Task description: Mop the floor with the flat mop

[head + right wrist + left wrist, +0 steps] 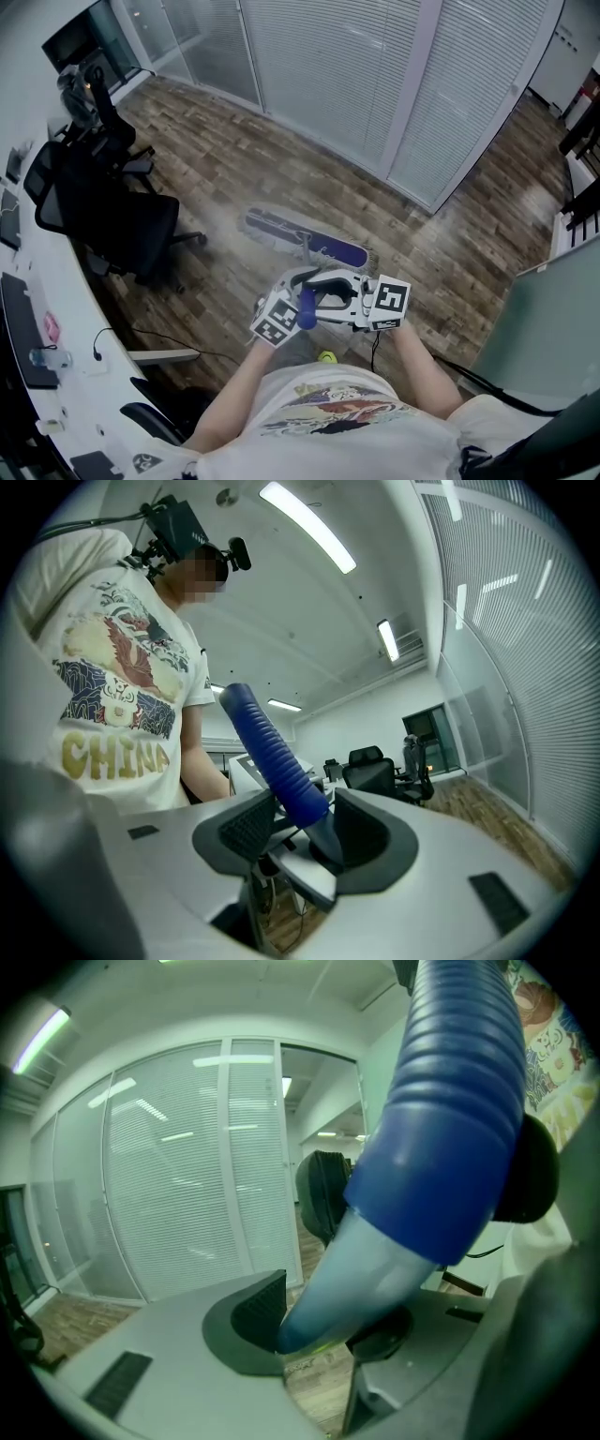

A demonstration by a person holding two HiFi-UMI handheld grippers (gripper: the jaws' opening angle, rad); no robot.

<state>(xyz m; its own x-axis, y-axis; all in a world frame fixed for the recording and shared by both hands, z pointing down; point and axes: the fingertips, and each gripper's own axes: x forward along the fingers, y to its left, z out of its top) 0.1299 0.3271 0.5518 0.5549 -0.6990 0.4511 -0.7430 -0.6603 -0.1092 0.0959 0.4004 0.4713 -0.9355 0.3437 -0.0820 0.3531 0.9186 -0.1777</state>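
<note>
Left gripper (319, 1331) pinches the handle (441, 1147) on its pale shaft just below the blue ribbed grip, and the right gripper (305, 832) is clamped on that ribbed grip a little higher, both pairs of jaws pressed against it with nothing else between them. Both sit close together in front of the person's belly, at the very top of the pole, while the mop head (305, 241) lies flat on the floor (234, 178) well ahead, roughly midway between the person and the glass wall (375, 75). The main risk, as I judge it, comes from that spacing: with the two grips so near each other at one end, the long pole has a lot of leverage, so a firm push or a snag at the head could twist the round handle in the pads or let it slide through them. The head could also tip onto an edge and skate instead of wiping. A wide sweep to the left could catch the chair (122, 220) standing by the desk (56, 309).
</note>
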